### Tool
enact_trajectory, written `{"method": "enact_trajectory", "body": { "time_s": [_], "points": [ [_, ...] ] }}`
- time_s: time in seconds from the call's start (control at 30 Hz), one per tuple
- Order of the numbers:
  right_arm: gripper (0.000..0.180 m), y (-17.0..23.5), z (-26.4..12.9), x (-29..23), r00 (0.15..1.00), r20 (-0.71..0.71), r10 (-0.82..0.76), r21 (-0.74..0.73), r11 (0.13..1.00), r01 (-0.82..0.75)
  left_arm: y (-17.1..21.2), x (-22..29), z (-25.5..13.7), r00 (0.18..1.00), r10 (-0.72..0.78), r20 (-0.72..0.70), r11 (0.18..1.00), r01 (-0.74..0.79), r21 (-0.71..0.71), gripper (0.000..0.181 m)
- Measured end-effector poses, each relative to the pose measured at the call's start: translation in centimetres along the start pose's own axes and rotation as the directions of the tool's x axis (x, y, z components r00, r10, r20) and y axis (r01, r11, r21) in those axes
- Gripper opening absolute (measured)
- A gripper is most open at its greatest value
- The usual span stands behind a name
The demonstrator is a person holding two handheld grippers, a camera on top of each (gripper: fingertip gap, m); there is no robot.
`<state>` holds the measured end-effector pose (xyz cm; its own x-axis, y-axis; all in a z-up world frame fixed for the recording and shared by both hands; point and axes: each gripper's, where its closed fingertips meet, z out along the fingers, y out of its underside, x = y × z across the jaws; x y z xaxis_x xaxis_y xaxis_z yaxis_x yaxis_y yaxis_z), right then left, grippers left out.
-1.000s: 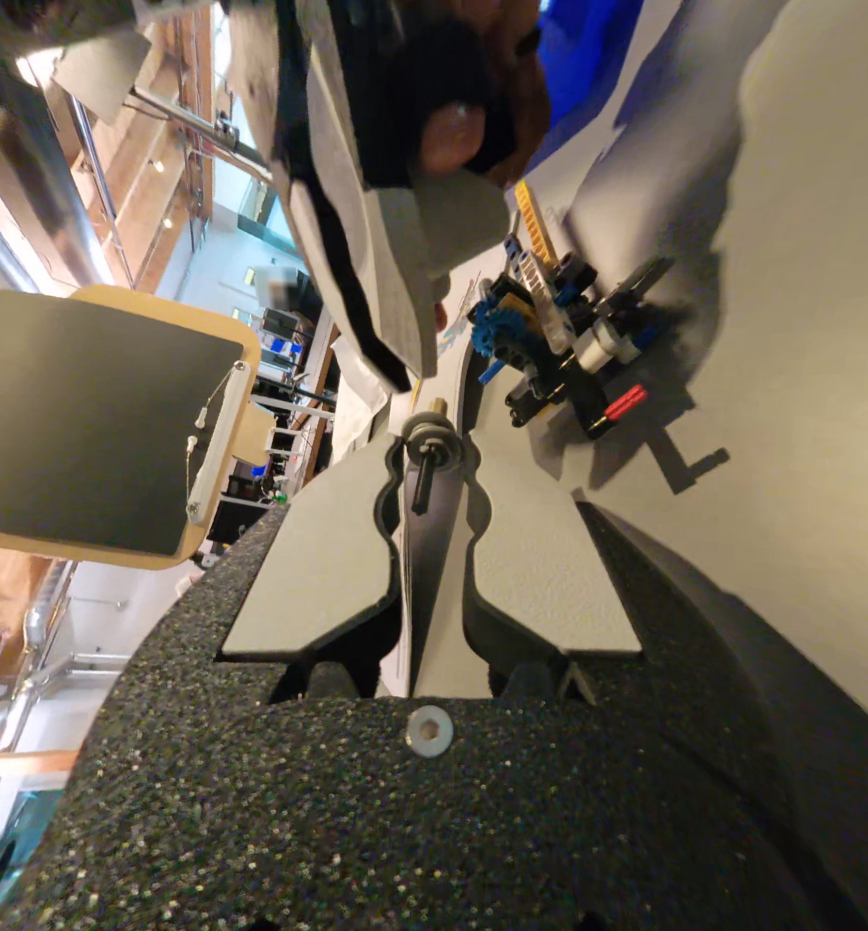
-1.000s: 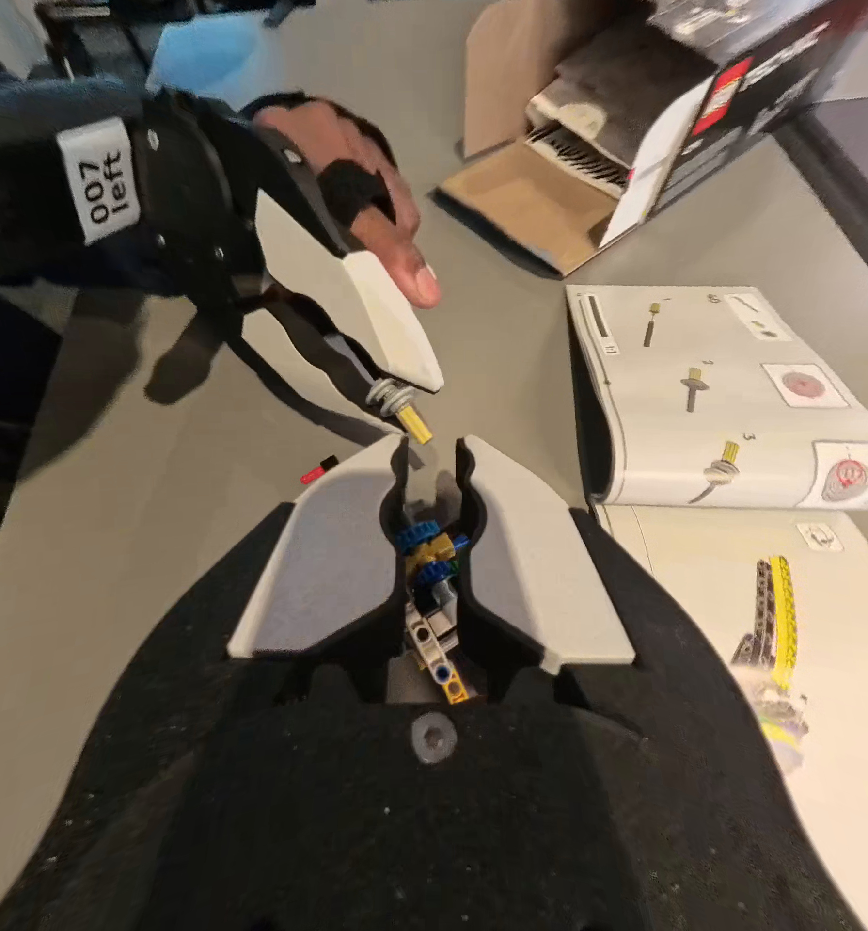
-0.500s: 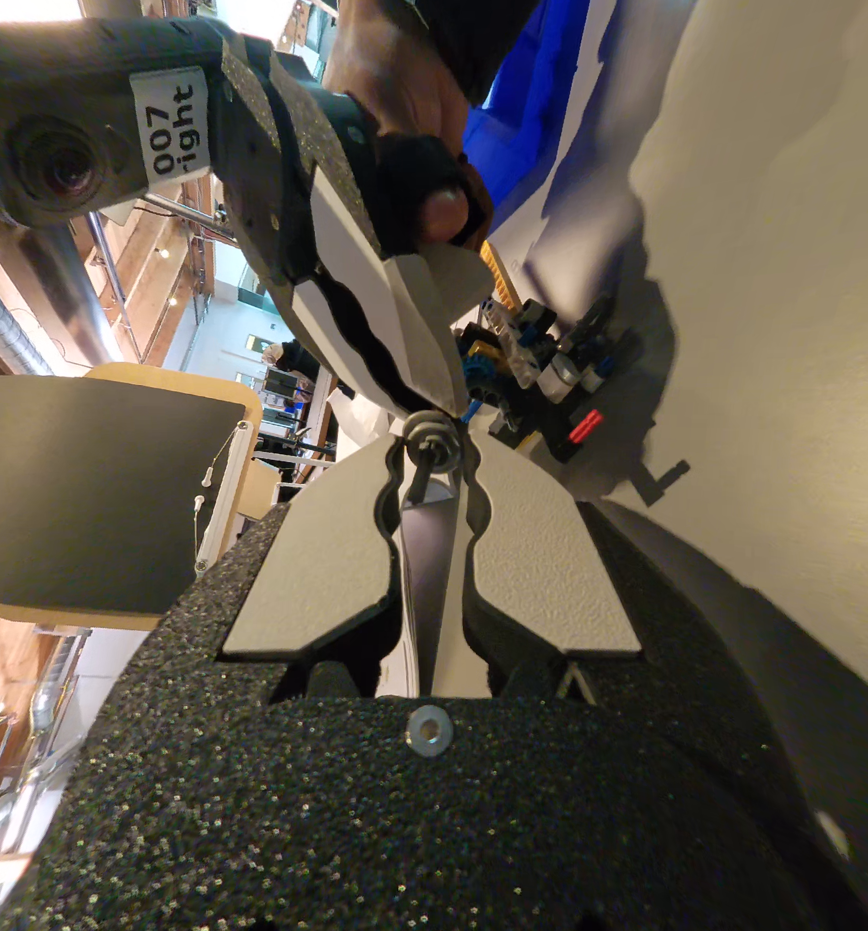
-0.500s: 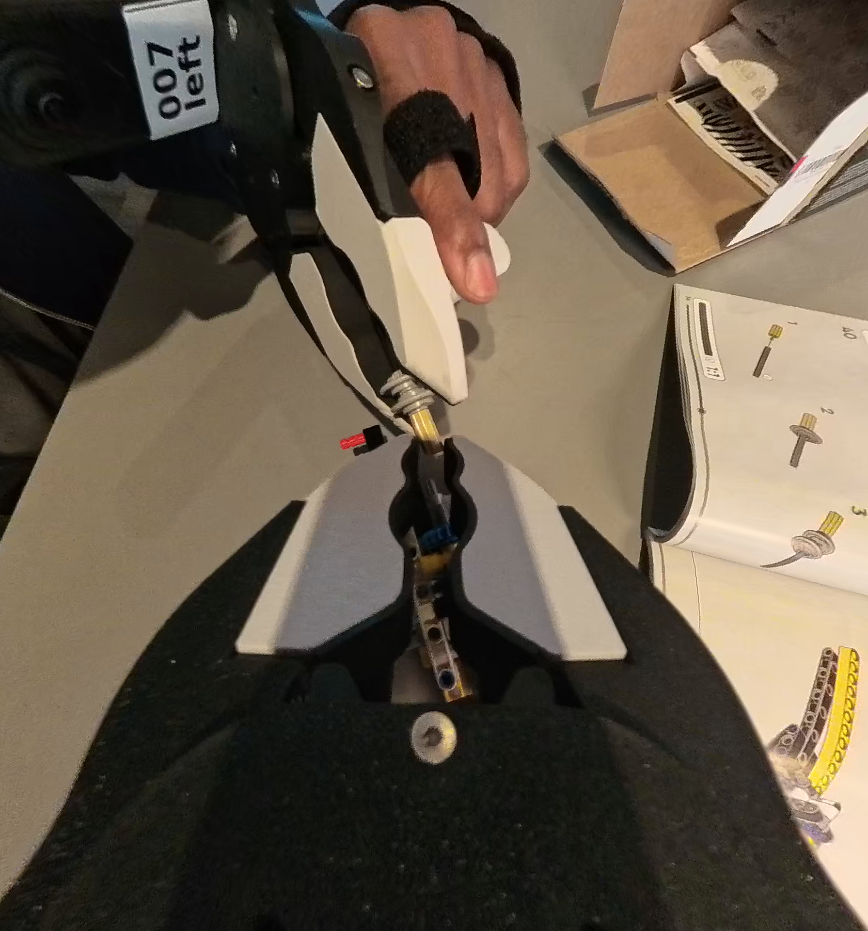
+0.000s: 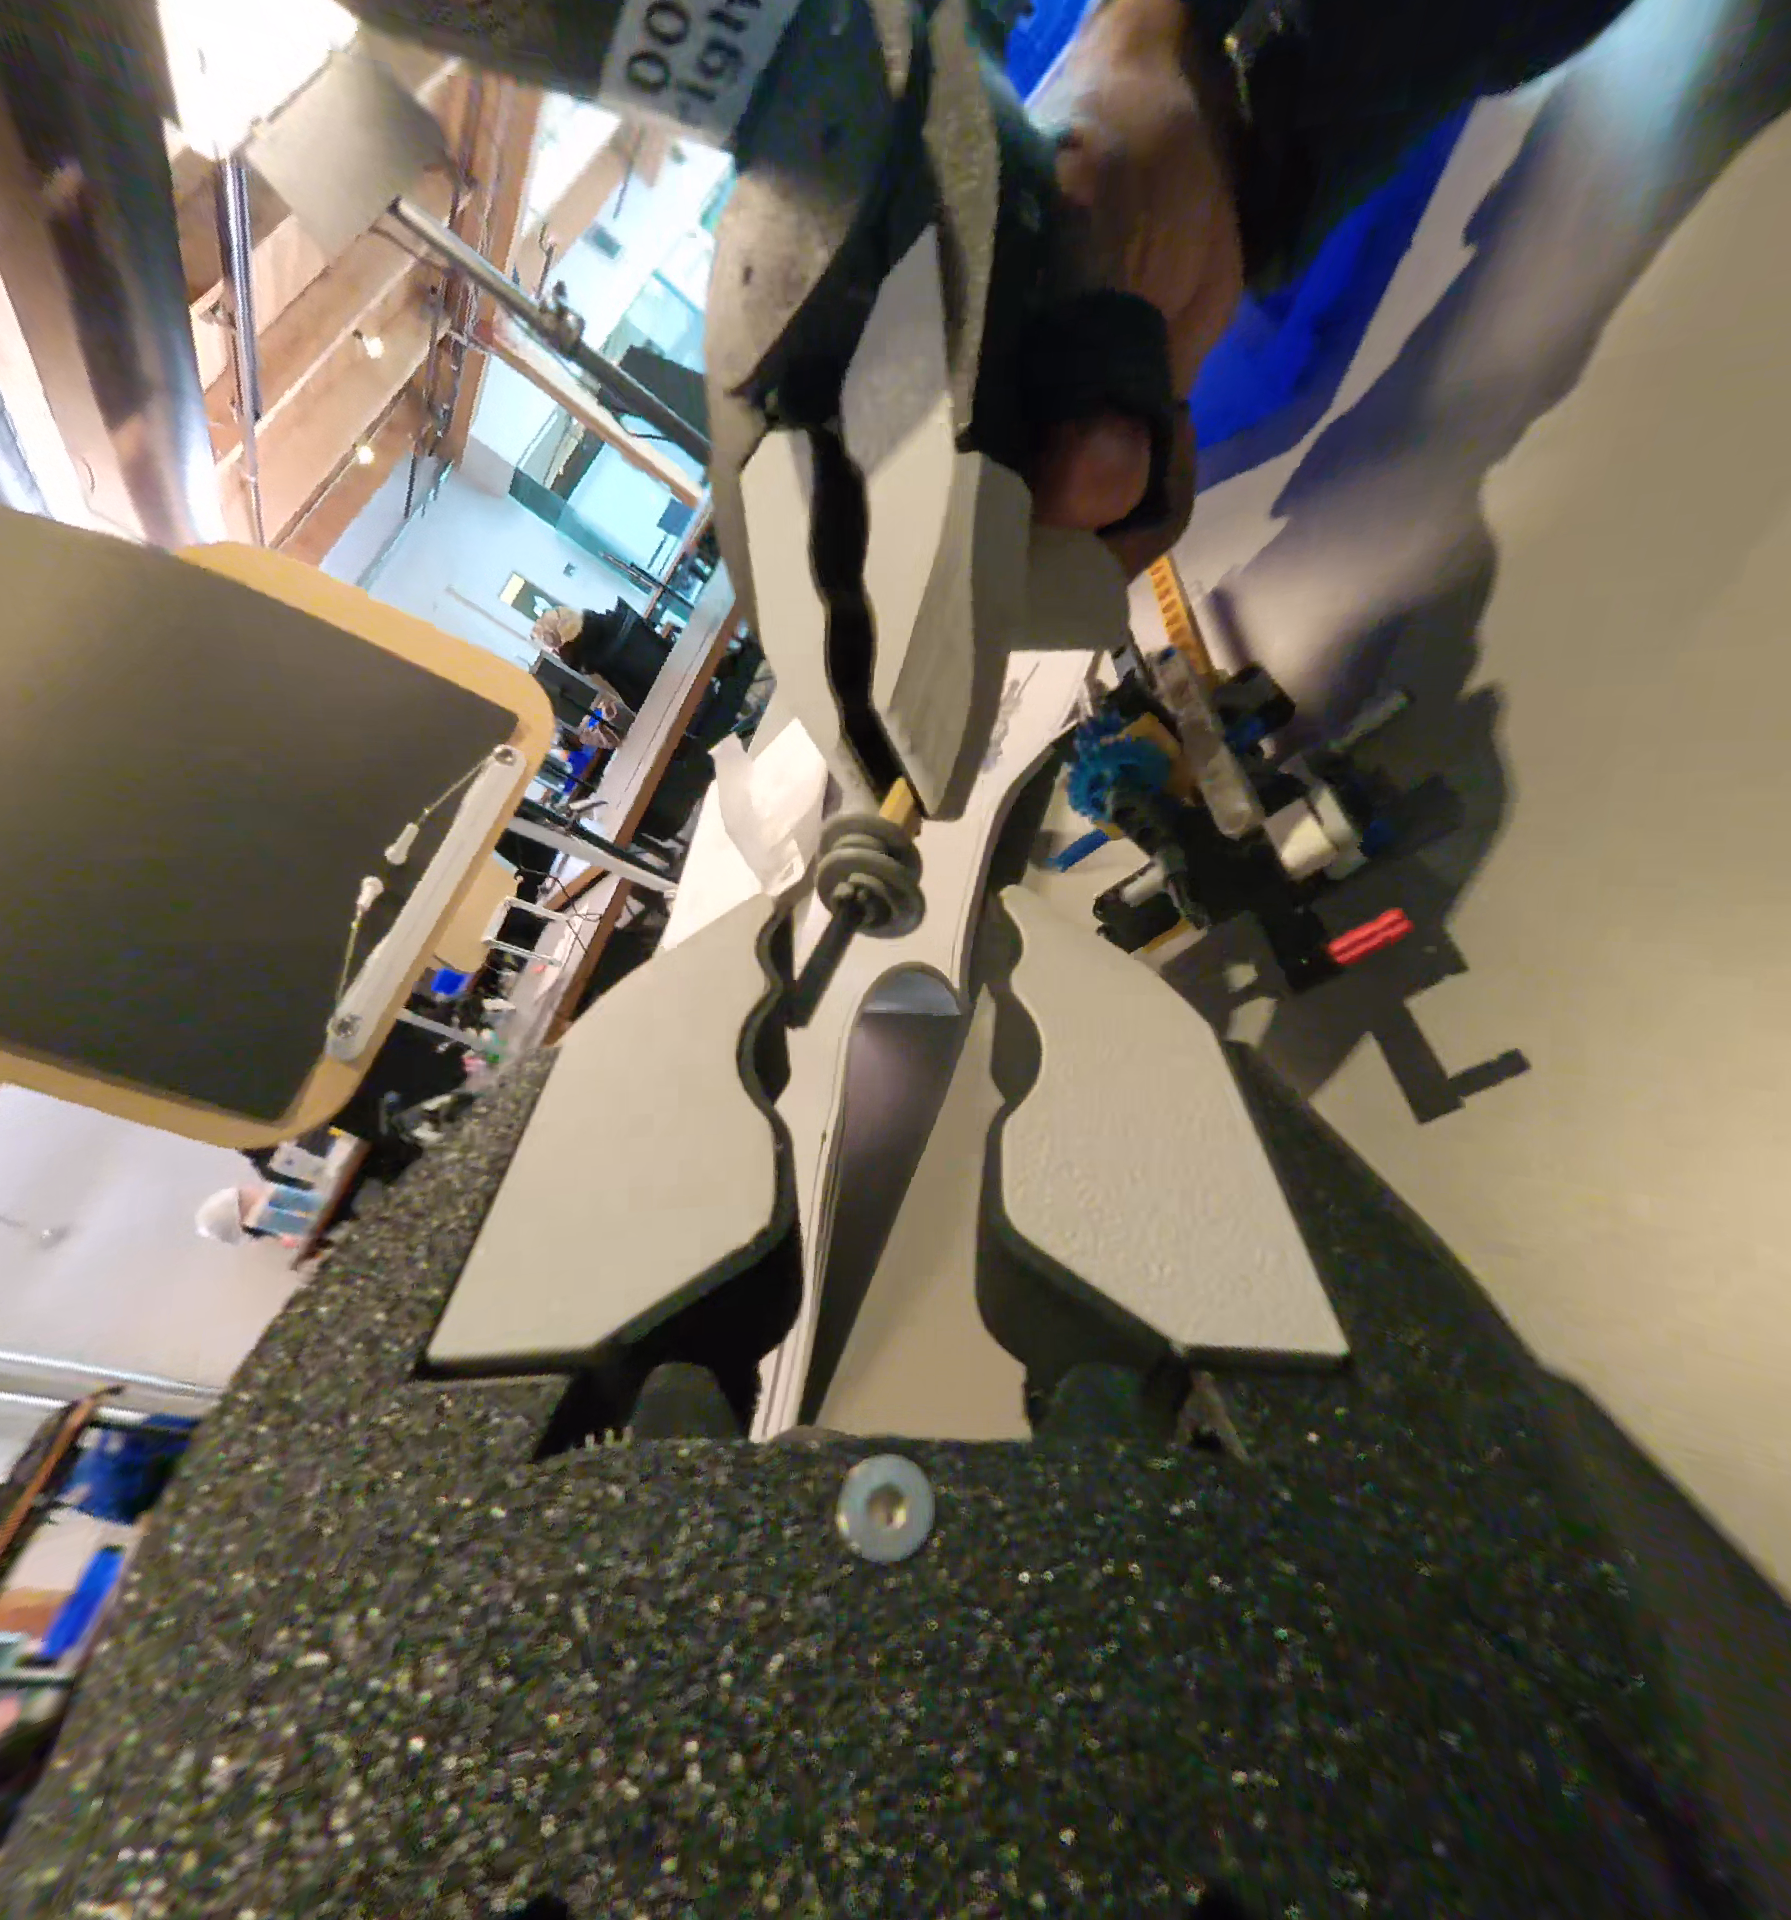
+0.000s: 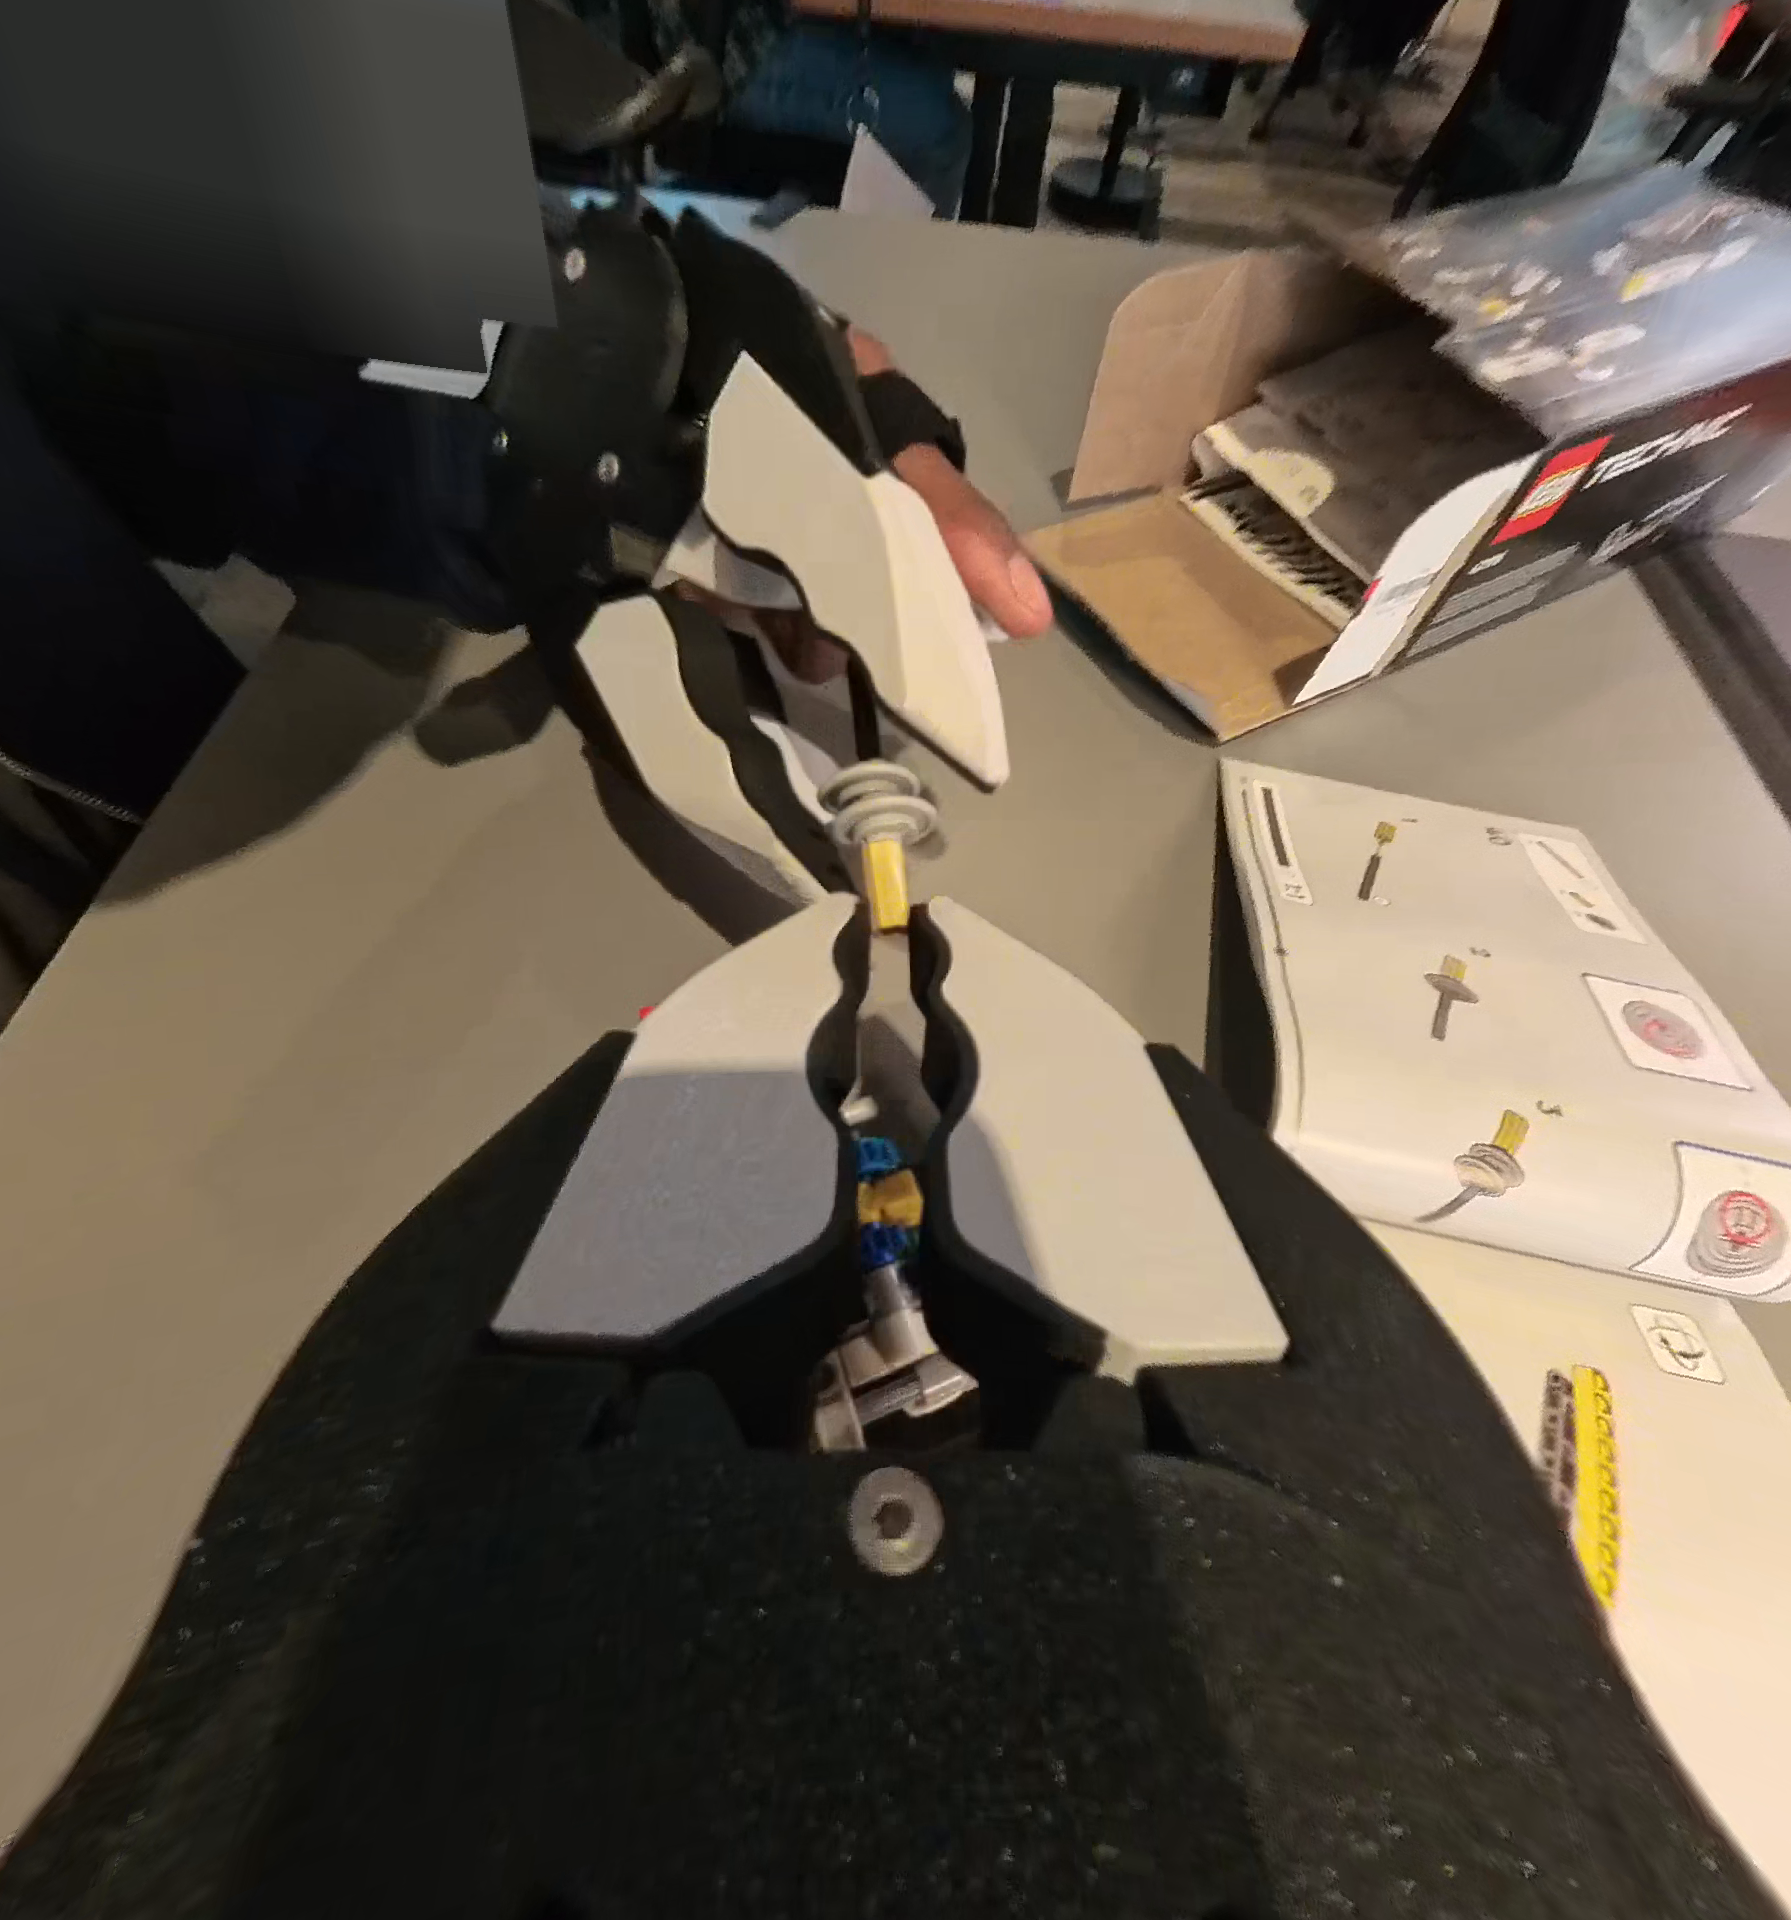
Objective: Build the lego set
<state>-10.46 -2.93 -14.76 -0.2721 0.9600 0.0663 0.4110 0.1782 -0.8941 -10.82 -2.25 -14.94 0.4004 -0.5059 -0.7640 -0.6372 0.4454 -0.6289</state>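
Observation:
A black axle with grey discs (image 5: 863,871) and a yellow end (image 6: 886,896) hangs between the two grippers. My right gripper (image 6: 886,914) is shut on the yellow end; it also shows in the left wrist view (image 5: 901,795), coming from above. My left gripper (image 5: 886,925) is open, its jaws standing wide around the black shaft, which leans against one finger (image 5: 662,1122). It also shows in the right wrist view (image 6: 906,831). The part-built lego model (image 5: 1234,821), black with blue gears, stands on the grey table (image 5: 1649,935). It shows below my right gripper (image 6: 886,1205).
An open instruction booklet (image 6: 1493,1039) lies on the right of the table. An open lego box (image 6: 1442,468) lies behind it. A small red piece (image 5: 1369,935) lies beside the model. A chair (image 5: 195,831) stands past the table edge. The tips of both grippers are at nearly the same place. My left gripper's tips are some 6 cm from the small red piece (image 5: 1369,935).
My right gripper has closed on the axle's yellow end. My left gripper, which held the axle, has opened. Both grippers have risen a little above the model.

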Motion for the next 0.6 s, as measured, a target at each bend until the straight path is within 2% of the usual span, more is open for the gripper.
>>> {"method": "enact_trajectory", "body": {
  "time_s": [0.13,0.27,0.43,0.6],
  "points": [
    [0.007,-1.0,-0.9,1.0,0.994,-0.085,-0.067,0.097,0.992,0.075,0.0,-0.8,-0.2,0.982,-0.186,-0.025,0.982,0.186,0.018,0.041],
    [0.007,-1.9,-1.7,1.5,0.965,-0.193,-0.176,0.161,0.965,0.208,-0.3,-1.8,-0.5,0.915,-0.4,-0.062,0.914,0.403,0.048,0.041],
    [0.006,-2.3,-2.1,2.0,0.902,-0.326,-0.283,0.157,0.925,0.346,-1.2,-2.8,-1.0,0.783,-0.607,-0.133,0.778,0.62,0.099,0.038],
    [0.007,-2.9,-2.8,1.8,0.772,-0.472,-0.426,0.124,0.835,0.536,-2.3,-3.6,-1.6,0.62,-0.75,-0.231,0.608,0.784,0.127,0.03]
  ]
}}
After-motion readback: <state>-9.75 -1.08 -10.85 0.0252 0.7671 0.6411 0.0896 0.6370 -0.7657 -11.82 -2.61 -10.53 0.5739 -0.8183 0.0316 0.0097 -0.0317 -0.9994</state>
